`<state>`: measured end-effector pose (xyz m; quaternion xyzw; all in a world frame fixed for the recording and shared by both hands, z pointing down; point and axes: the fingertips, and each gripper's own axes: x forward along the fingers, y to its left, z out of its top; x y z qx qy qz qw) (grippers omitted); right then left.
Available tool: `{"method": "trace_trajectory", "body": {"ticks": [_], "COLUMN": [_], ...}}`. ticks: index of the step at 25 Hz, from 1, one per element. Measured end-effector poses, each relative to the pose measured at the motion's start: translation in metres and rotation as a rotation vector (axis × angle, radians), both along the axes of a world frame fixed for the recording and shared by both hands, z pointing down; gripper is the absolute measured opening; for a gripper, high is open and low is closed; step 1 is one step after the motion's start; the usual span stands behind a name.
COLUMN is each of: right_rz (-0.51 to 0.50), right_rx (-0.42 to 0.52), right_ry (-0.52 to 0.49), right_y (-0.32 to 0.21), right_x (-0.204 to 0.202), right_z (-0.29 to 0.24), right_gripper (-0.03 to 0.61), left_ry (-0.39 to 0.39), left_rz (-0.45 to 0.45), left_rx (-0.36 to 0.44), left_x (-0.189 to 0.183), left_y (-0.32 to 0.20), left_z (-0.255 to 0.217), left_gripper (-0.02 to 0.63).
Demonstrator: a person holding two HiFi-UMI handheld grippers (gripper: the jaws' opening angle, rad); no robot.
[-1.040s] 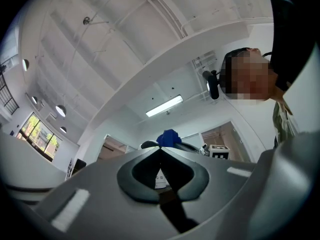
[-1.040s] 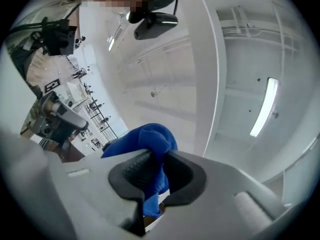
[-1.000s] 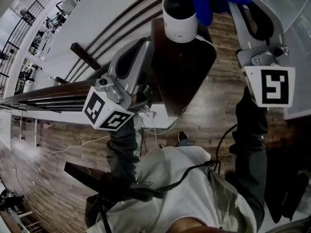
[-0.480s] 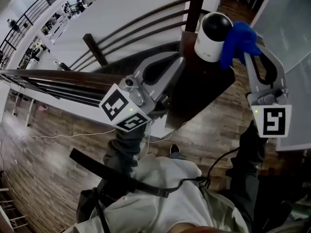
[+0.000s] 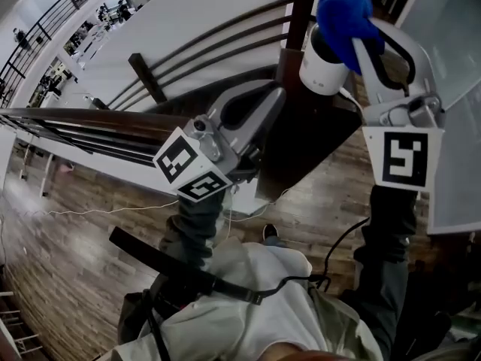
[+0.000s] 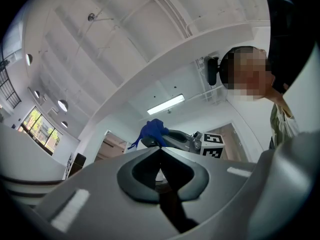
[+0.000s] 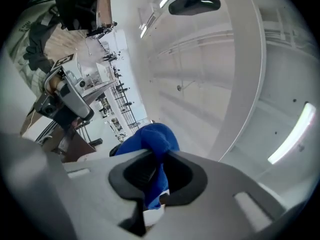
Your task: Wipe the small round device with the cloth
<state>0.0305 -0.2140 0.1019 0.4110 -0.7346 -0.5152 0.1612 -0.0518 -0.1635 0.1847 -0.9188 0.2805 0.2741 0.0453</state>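
Observation:
The small round device, white with a black dome, stands on a dark wooden ledge. A blue cloth lies over its dome, pinched in my right gripper, which reaches in from the right. In the right gripper view the cloth bulges out between the shut jaws of that gripper, with a bit of the white device below. My left gripper is shut and empty, low and to the left of the device. Its own view points up at the cloth.
Dark wooden railing bars run behind the ledge, and a post rises beside the device. A glass panel stands at the right. Wood floor with a thin cable lies far below. My body fills the bottom of the head view.
My right gripper has carried the blue cloth from the device's right side up onto its dome. The left gripper has stayed put over the last half second.

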Motion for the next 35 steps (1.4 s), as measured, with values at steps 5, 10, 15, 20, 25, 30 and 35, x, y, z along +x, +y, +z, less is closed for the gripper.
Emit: {"method": "trace_trajectory", "body": {"ticks": [5,10,15,20,25,30,35], "right_rz": [-0.053,-0.128,-0.098,-0.054,-0.009,0.101,0.090], "right_rx": [-0.054,-0.065,-0.077,-0.117,0.015,0.148,0.098], "right_ry": [0.006,0.071,0.051,0.148,0.331,0.545,0.568], "right_y": [0.011,0.036,0.020,-0.006,0.004,0.009,0.020], "right_x": [0.008,0.002,0.007,-0.018,-0.049,-0.054,-0.046], "right_z": [0.009,0.021,-0.011,-0.019,0.006,0.059,0.105], "right_gripper": [0.049,0.049,0.046,0.044,0.041,0.041,0.041], "left_ry": [-0.003,0.009,0.011,0.014,0.015,0.018,0.023], "left_rz": [-0.011,-0.012,-0.010,-0.039,-0.073,-0.091,-0.083], "left_rx": [0.005,0.005,-0.014,-0.016,-0.022,-0.036,-0.056], "left_x": [0.004,0.000,0.001,-0.004,-0.016,-0.025,-0.032], "left_y": [-0.006,-0.006,-0.002,0.006,0.015,0.018,0.019], "left_z": [-0.006,-0.003,0.001,-0.004,-0.008,0.007,0.023], "left_gripper": [0.002,0.002,0.002,0.002,0.002,0.002,0.002]}}
